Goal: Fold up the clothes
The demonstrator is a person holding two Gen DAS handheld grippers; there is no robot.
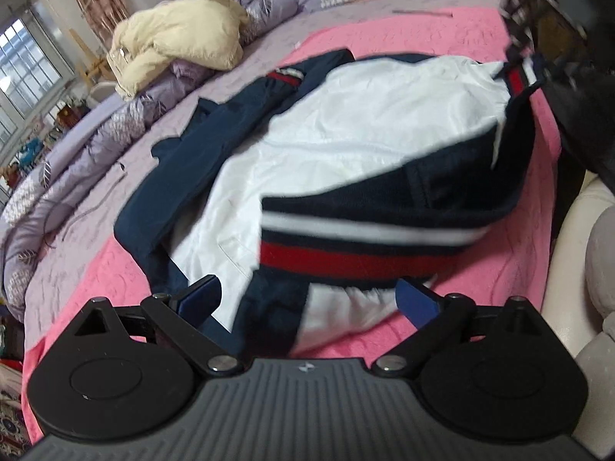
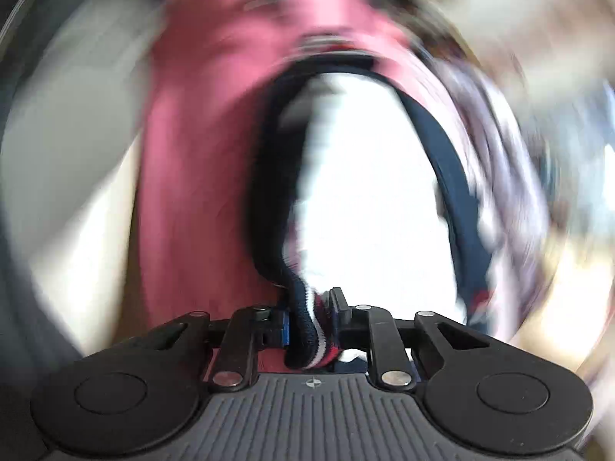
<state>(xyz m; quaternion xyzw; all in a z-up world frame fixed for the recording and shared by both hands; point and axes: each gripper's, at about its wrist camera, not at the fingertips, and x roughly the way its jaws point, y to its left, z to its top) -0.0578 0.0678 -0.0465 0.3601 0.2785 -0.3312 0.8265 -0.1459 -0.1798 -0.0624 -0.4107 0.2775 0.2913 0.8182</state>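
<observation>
A navy jacket [image 1: 215,142] with a white lining lies spread on the pink blanket [image 1: 442,34] that covers the bed, lining side up. Its ribbed hem [image 1: 369,246], striped navy, white and red, is turned over the lining at the jacket's near edge. A sleeve with a red-and-white cuff [image 1: 286,75] stretches from the jacket's far left side toward the cream puffer coat [image 1: 177,44], which sits on the bed beyond the jacket, beside a rumpled lilac duvet [image 1: 77,153].

The left gripper [image 1: 307,299] hovers just in front of the jacket's near edge, its blue-padded fingers [image 1: 417,299] spread wide with nothing between them; the striped hem lies just beyond their tips.

At the jacket's far right corner, the right gripper [image 2: 309,319] has its fingers pinching a bunched fold of the same striped hem [image 2: 307,338], which passes between them and hangs toward the camera. In the right wrist view the jacket's white lining [image 2: 369,199] runs away from the fingers, framed by navy fabric, with the pink blanket [image 2: 200,161] to the jacket's left. That view is heavily smeared, so the surroundings past the jacket cannot be made out.
</observation>
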